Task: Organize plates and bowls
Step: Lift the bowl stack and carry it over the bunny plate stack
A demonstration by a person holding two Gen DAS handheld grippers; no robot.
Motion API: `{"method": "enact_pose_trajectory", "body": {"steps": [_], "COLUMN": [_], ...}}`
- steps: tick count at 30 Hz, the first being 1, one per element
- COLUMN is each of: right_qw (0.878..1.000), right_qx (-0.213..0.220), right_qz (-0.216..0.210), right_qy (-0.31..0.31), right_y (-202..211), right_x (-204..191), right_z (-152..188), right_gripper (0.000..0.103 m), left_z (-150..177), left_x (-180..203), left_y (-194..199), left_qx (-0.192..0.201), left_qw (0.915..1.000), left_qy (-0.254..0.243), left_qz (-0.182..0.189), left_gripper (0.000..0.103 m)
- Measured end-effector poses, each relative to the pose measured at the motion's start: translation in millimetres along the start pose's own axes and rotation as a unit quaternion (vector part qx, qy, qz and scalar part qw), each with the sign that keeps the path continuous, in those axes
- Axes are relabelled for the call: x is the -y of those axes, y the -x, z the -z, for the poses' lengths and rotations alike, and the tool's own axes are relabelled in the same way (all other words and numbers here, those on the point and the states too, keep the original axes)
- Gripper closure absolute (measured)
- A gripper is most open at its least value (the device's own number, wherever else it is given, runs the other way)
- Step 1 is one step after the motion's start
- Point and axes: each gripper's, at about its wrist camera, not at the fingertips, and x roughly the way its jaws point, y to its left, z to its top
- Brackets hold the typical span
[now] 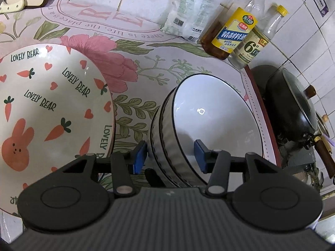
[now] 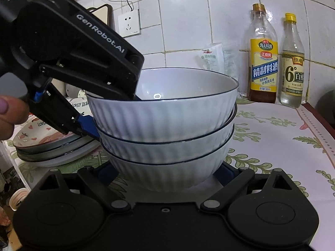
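step: seat top bowl point(image 2: 163, 96) | left claw point(image 1: 170, 156) clamps its rim | right claw point(image 2: 165, 171) wide at stack base | you: release only once level

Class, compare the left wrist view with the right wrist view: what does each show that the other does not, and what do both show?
Only the left wrist view: the black wok beyond the counter's edge and the bear plate's whole face.

Only the right wrist view: the wall socket, the plate stack's side, a hand, and the right gripper around the lowest bowl.

Both: the bowl stack, the left gripper astride its rim, two bottles and a white packet.
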Motion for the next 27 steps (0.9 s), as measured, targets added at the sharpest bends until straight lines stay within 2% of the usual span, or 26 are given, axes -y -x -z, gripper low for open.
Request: {"method": "enact_pose_trajectory", "body": {"steps": [7,15,17,27], "right_qw": [1.000,1.000,1.000,0.999], "right_qx": [-0.004,0.002,-0.016,-0.006], "right_qz": [0.004,0.011,-0.001,-0.018], "right_qy": [0.013,0.013,0.004,0.039], "right_y": [1.8,12.5,16.3,28.4], "right_x": [-1.0,-7.6,-9.5,-33.8], "right_z": [-2.3,-6.8,-11.8,-48.8], "right_gripper": [0.006,0.006,0.006,0.006], "left_z": [1.1,1.7,0.3,-7.8], "left_x": [-2.2,3.9,3.2,-6.6], "left_y": [1.1,11.2,16.6,71.8], "left_qx": [0.007,0.016,0.016,0.050], "left_qw": [0.9999,0.9998,0.9997,0.9985], "left_qy": [0.008,-0.007,-0.004,-0.012], "left_qz": [0.005,0.008,0.016,0.020], "left_gripper": [0.056,0.056,0.056,0.057]}}
